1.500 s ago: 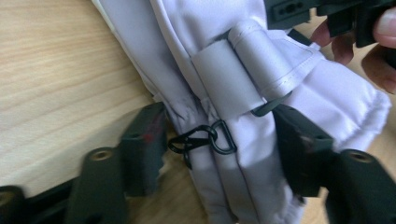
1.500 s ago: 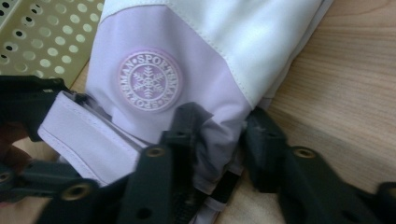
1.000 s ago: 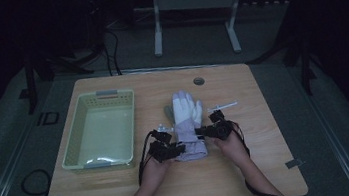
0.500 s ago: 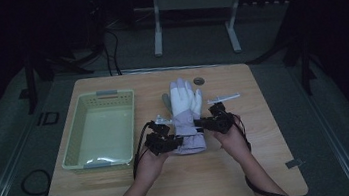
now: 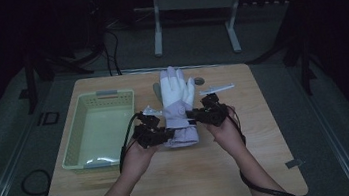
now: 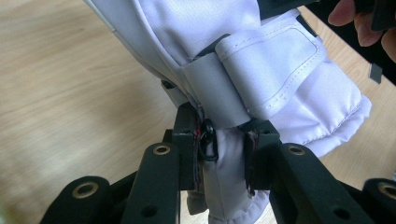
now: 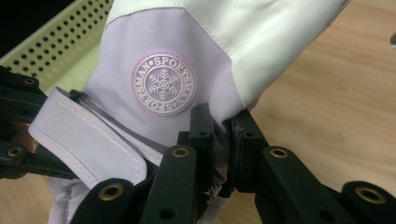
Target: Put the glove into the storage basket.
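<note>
Both grippers, left gripper [image 5: 163,134] and right gripper [image 5: 199,117], clamp the cuff of the white glove [image 5: 176,97] from either side. Since a second ago the glove has risen off the table [image 5: 268,137], fingers pointing far; the basket [image 5: 95,95] at left seems the likely destination.

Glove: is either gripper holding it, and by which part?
Both are. The left gripper pinches the glove at one side of the cuff, below the wrist strap; the right gripper pinches the opposite cuff edge, beside the snowflake badge.
</note>
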Demonstrator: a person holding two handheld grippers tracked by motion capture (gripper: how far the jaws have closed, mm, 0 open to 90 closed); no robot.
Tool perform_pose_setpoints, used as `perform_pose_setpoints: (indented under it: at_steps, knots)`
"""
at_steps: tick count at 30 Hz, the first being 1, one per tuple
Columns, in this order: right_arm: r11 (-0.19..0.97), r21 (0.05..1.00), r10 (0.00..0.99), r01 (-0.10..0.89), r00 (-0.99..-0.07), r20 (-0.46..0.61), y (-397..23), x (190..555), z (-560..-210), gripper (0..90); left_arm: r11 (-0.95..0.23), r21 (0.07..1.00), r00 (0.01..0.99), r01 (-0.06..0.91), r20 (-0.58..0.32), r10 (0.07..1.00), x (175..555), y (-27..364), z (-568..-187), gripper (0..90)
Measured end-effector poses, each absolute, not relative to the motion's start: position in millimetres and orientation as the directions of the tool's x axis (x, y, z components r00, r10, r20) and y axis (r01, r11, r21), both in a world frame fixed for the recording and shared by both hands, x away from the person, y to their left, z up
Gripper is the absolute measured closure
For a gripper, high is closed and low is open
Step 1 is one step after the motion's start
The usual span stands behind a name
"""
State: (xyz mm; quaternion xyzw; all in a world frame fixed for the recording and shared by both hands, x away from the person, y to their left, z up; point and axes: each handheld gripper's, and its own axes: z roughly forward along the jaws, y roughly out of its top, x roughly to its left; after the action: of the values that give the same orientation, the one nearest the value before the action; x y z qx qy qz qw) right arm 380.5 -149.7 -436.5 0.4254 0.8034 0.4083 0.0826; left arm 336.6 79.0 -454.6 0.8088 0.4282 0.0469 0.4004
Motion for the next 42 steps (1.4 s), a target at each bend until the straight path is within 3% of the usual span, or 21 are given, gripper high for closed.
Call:
perform_pose_setpoints:
  at_steps: [18,27,42]
  knots:
    - [0.339,0.750,0.734,0.569,-0.658,0.167,-82,385,-405,81.6,-0.311,0.698,0.612,0.645,-0.229,0.757,336,136,-428,71.8]
    - [0.336,0.767,0.726,0.547,-0.669,0.160,-39,383,-398,81.7,-0.303,0.699,0.592,0.648,-0.212,0.778,333,183,-418,71.9]
    - [0.340,0.752,0.694,0.565,-0.690,0.204,46,387,-420,81.8,-0.314,0.634,0.541,0.706,-0.197,0.818,329,262,-429,71.9]
